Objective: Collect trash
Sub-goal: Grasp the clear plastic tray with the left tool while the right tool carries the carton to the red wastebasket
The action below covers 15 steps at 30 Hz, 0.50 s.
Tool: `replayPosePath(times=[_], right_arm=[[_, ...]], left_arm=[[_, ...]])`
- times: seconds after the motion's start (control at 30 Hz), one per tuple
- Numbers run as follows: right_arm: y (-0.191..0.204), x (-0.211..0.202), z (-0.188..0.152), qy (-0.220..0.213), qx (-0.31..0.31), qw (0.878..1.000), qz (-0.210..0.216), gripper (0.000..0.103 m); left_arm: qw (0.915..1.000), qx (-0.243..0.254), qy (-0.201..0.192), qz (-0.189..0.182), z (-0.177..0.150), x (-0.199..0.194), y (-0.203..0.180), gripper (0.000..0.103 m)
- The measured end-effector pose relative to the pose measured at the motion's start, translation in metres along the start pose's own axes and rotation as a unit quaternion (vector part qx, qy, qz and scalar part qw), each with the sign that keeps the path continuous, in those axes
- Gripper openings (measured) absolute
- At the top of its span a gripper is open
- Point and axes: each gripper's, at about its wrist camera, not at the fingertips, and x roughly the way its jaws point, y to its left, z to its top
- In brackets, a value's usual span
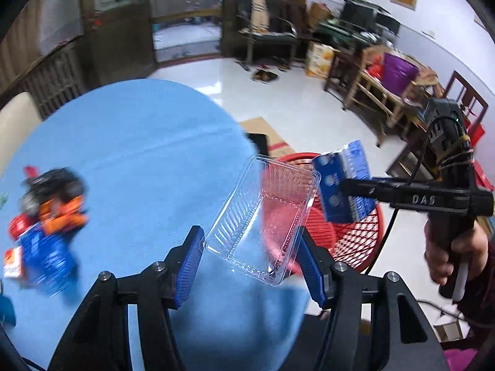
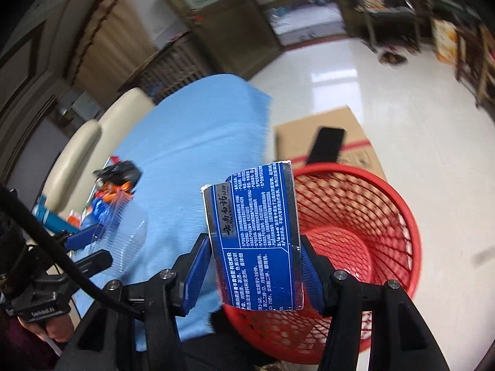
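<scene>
Grippers are both carrying trash right now — left gripper [image 1: 250, 266] is clamping a clear plastic tray [image 1: 263, 219] over the blue tablecloth's [image 1: 139, 142] edge, right gripper [image 2: 252, 273] is pinching a blue toothpaste box [image 2: 256, 241] beside the red mesh basket [image 2: 365, 216] — more wrappers [image 1: 46, 222] sitting far left.

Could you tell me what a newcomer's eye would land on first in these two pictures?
Probably the red basket on the floor beside the blue table, with both grippers nearing it. The right gripper holds a blue box at the rim; the left gripper holds a clear tray. A blurred pile of wrappers remains on the table.
</scene>
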Motion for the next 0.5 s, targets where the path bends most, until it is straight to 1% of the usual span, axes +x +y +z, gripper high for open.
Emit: replayPosePath(times=[0.03, 0.1, 0.17, 0.2, 0.23, 0.33, 0.5], right_arm=[[-0.009, 0.001, -0.001, 0.001, 0.011, 1.000, -0.002, 0.060], [-0.027, 0.002, 0.000, 0.005, 0.034, 0.999, -0.009, 0.060], [-0.044, 0.001, 0.001, 0.006, 0.059, 0.998, 0.000, 0.061], [-0.051, -0.001, 0.002, 0.003, 0.070, 0.998, 0.001, 0.067], [-0.056, -0.002, 0.002, -0.001, 0.076, 0.997, -0.003, 0.069], [-0.068, -0.007, 0.004, -0.010, 0.086, 0.996, -0.007, 0.069], [-0.067, -0.010, 0.005, -0.022, 0.084, 0.996, -0.009, 0.069]], left_arm=[[0.9999, 0.005, 0.007, -0.009, 0.007, 0.011, -0.009, 0.062], [0.9997, 0.017, 0.013, -0.013, 0.012, 0.020, -0.025, 0.064], [0.9993, 0.025, 0.021, -0.020, 0.018, 0.032, -0.038, 0.064], [0.9989, 0.027, 0.025, -0.027, 0.019, 0.037, -0.042, 0.064], [0.9986, 0.028, 0.031, -0.033, 0.020, 0.042, -0.045, 0.064], [0.9983, 0.032, 0.039, -0.031, 0.017, 0.048, -0.047, 0.064], [0.9993, 0.021, 0.025, -0.020, 0.008, 0.032, -0.035, 0.064]])
